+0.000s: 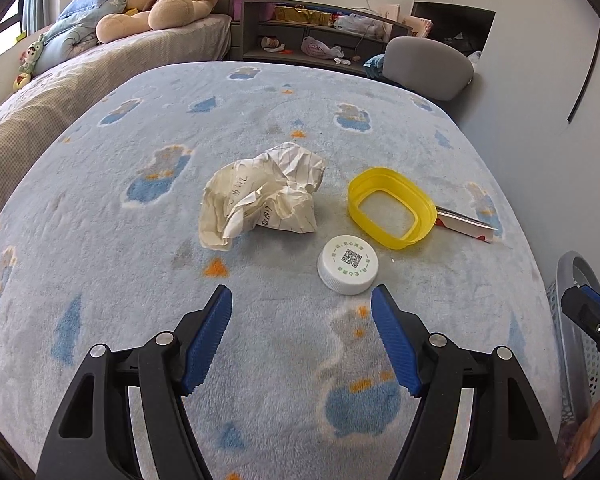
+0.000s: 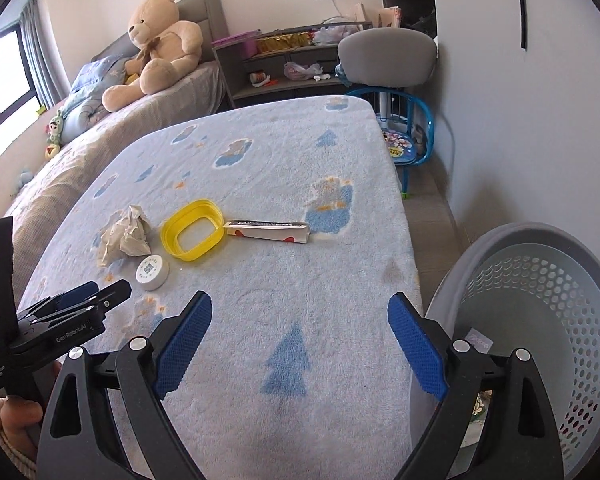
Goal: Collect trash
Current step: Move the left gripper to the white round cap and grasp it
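On a pale blue fleece blanket (image 1: pixel 260 112) lie a crumpled paper ball (image 1: pixel 260 196), a white bottle cap (image 1: pixel 348 266) with a QR code, a yellow plastic ring (image 1: pixel 392 206) and a flat white-and-red carton (image 1: pixel 466 226). My left gripper (image 1: pixel 302 290) hovers open just short of the cap, nothing between its blue pads. My right gripper (image 2: pixel 300 296) is open and empty over the blanket's near right part, beside the grey mesh basket (image 2: pixel 540 300). The right wrist view also shows the paper ball (image 2: pixel 124 236), cap (image 2: pixel 153 272), ring (image 2: pixel 192 236), carton (image 2: pixel 268 232) and left gripper (image 2: pixel 108 288).
The basket (image 1: pixel 576 344) stands off the blanket's right edge. A bed with a large teddy bear (image 2: pixel 160 44) runs along the left. Behind are a cluttered grey shelf (image 2: pixel 284 60), a grey chair back (image 2: pixel 386 56) and a small blue child's chair (image 2: pixel 408 140).
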